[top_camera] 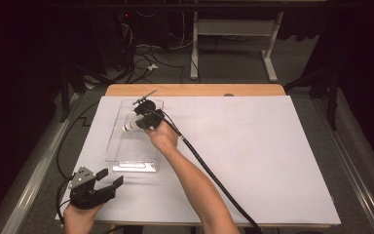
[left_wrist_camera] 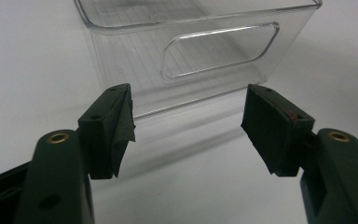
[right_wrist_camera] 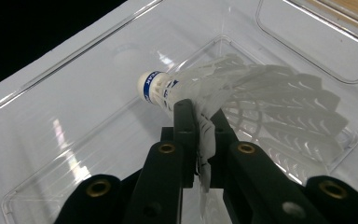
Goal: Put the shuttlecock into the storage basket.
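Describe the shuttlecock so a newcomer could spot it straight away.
On the white table a clear plastic bin lies left of centre. Above it, the right gripper pinches a white shuttlecock by its skirt. Its cork tip wears a blue band.

The high view looks forward and down from above the person's side, far enough to take in the whole clear bin (top_camera: 132, 141) on the white table (top_camera: 253, 161). The left gripper view sits low, just before the bin's (left_wrist_camera: 200, 60) near end wall, facing its handle cut-out. The right gripper view hangs close above the bin's (right_wrist_camera: 98, 116) inside, looking down at its floor. All three share the bin.
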The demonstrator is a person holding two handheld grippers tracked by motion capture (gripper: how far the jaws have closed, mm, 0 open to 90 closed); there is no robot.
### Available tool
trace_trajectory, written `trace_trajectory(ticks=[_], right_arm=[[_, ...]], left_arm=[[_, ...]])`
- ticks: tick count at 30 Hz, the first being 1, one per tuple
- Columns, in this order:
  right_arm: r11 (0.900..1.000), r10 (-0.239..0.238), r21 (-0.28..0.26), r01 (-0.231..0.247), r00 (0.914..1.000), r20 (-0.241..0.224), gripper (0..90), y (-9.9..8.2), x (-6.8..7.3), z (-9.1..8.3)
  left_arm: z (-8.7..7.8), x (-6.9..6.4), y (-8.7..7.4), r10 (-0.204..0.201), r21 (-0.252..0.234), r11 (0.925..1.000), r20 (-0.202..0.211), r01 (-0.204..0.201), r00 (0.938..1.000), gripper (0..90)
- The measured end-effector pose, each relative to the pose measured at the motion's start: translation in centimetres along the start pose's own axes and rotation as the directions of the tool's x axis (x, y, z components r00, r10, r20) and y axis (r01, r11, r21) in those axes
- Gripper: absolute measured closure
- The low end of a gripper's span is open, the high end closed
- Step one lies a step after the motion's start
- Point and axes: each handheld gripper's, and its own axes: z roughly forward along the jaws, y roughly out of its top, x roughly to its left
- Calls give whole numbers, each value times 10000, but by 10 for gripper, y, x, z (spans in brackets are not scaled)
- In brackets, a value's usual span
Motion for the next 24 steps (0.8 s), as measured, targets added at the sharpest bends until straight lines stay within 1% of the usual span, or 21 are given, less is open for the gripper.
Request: trace_trajectory(ticks=[5,9,15,16,19,21,22,24], right_arm=[[9999,51,87,-52,9999,93,870,-1,1,3],[9998,-48,213,46,10000,61,865,-2,2,5],[9995,-45,309,45,10000,-14,855,-2,3,6],[9994,30,349,-30,10000,-14,854,-2,3,6],[9992,-23,400,24,10000,-20,854,-3,2,7],[9989,84,454,-82,10000,-49,855,-3,4,8],[9988,-27,492,30,10000,-70,855,-3,4,8],[9984,-63,570,68,9999,-102,854,-3,5,10]], left_arm=[[0,-1,0,40,15,10000,18,-40,10000,345],[0,-1,0,36,16,10000,18,-36,10000,345],[0,-1,0,47,17,10000,16,-47,10000,346],[0,-1,0,44,18,10000,16,-44,10000,345],[0,-1,0,51,12,10000,22,-51,10000,346],[0,-1,0,65,9,10000,9,-65,10000,348],[0,-1,0,54,1,10000,13,-54,10000,348],[1,-1,0,59,10,10000,10,-59,10000,348]])
